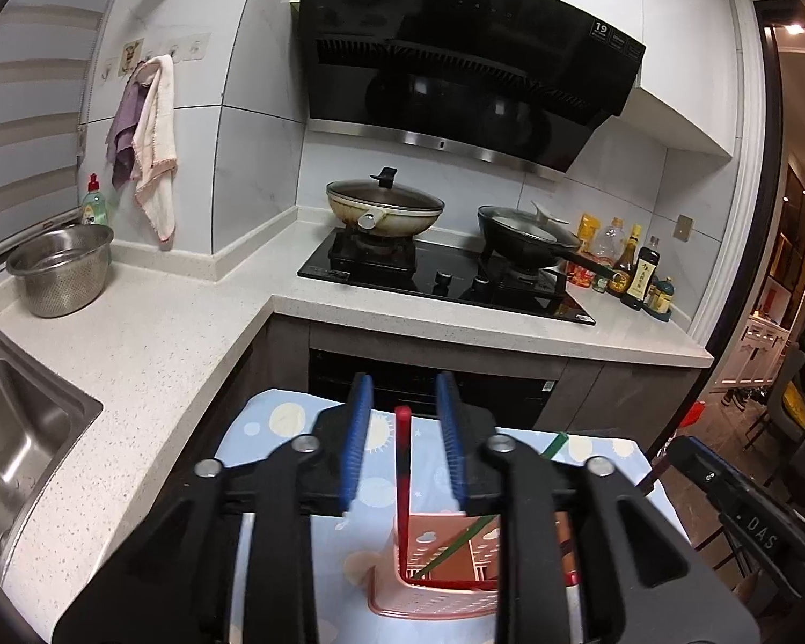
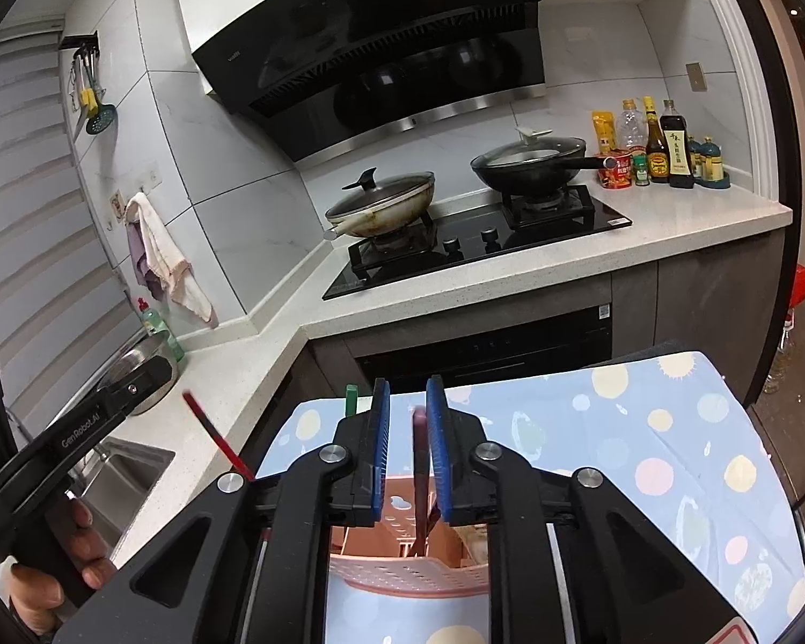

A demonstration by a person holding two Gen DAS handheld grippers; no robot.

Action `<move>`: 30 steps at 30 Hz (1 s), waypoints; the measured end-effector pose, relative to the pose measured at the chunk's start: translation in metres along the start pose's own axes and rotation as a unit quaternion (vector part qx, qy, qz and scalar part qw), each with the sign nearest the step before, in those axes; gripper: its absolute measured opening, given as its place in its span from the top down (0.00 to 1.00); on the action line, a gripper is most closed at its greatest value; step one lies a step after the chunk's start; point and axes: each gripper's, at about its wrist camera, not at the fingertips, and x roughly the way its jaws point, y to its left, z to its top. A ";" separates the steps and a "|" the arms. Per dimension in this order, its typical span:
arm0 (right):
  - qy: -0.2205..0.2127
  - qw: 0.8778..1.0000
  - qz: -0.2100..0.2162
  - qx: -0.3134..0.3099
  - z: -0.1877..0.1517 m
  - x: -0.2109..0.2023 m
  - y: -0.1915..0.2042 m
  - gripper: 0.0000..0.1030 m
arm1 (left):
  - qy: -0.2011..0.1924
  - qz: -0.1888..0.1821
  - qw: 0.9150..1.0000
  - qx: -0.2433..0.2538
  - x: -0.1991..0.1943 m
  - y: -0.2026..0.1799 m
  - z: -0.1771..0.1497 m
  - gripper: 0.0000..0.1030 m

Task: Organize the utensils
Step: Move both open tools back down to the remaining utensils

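A pink perforated utensil basket (image 1: 434,585) stands on a blue dotted cloth (image 1: 273,424); it also shows in the right wrist view (image 2: 402,571). A red chopstick (image 1: 402,472) stands upright in it between my open left gripper's (image 1: 405,429) blue pads, touching neither. A green chopstick (image 1: 467,531) leans in the basket. My right gripper (image 2: 407,429) is open above the basket; a dark purple chopstick (image 2: 419,477) stands in the gap, close to the right pad. The red chopstick (image 2: 214,432) and green chopstick (image 2: 351,400) show left of it.
A white L-shaped counter (image 1: 150,343) carries a sink (image 1: 16,440), a steel colander (image 1: 61,268), a hob with two lidded pans (image 1: 383,204), and sauce bottles (image 2: 665,145). The left gripper's body (image 2: 75,445) is at the right view's left edge.
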 end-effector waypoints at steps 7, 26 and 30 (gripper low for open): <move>-0.006 1.000 -0.002 -0.010 0.000 -0.012 0.004 0.83 | 0.001 0.013 1.000 -0.012 -0.009 0.007 -0.005 0.57; 0.014 1.000 -0.012 -0.025 -0.042 -0.077 -0.001 0.83 | 0.040 0.011 0.999 -0.011 -0.066 0.015 -0.063 0.56; 0.032 0.999 -0.018 -0.033 -0.068 -0.095 -0.002 0.83 | 0.059 0.009 0.998 -0.013 -0.082 0.015 -0.087 0.56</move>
